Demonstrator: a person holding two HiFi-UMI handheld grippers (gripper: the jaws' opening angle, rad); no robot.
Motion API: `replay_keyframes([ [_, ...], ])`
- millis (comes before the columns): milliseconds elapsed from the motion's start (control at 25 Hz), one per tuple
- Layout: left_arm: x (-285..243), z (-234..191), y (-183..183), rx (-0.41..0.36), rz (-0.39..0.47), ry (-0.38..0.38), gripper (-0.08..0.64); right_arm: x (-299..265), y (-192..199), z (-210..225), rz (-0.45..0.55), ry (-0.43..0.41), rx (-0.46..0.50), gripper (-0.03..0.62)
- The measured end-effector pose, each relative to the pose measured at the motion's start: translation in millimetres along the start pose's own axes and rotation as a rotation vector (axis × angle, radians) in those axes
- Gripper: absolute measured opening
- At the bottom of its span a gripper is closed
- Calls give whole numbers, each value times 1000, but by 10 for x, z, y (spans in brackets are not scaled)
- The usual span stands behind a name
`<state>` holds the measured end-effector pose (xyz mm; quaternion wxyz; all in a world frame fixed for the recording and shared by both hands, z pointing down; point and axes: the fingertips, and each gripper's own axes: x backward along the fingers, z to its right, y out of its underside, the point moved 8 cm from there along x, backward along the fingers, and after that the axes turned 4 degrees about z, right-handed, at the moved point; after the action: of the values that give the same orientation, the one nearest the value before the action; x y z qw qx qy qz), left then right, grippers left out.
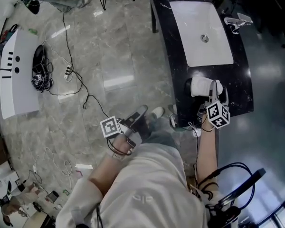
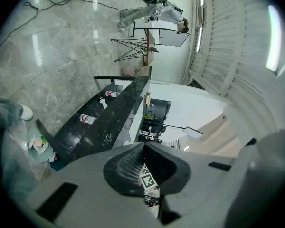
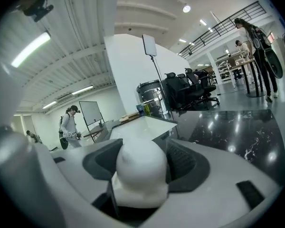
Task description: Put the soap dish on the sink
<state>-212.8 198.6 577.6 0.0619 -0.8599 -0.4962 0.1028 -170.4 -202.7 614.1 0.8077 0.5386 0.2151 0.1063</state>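
Observation:
The white soap dish sits between the pads of my right gripper, which is shut on it. It hangs just over the near end of the black counter. The white sink basin lies further along that counter. In the right gripper view the dish fills the gap between the jaws, with the sink straight ahead. My left gripper is off the counter's left side, above the floor. Its pads meet at the tips and hold nothing.
A chrome faucet stands right of the basin. Small bottles lie on the counter's far part. Cables and a white device are on the marble floor to the left. People stand in the background.

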Motion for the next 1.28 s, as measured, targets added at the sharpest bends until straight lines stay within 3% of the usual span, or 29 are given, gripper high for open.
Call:
replay_keyframes([
  [400,-113,-16,7,-3,-41,-7,8,100,-33,-60,5,-55,10,336],
  [920,-88,15,113,-9,-81,-2,8,387,-453,-197,119,-96,18,338],
  [1280,-102,134,290,-31,-152,6,8,819,-748,-166,200,-97,-26,337],
])
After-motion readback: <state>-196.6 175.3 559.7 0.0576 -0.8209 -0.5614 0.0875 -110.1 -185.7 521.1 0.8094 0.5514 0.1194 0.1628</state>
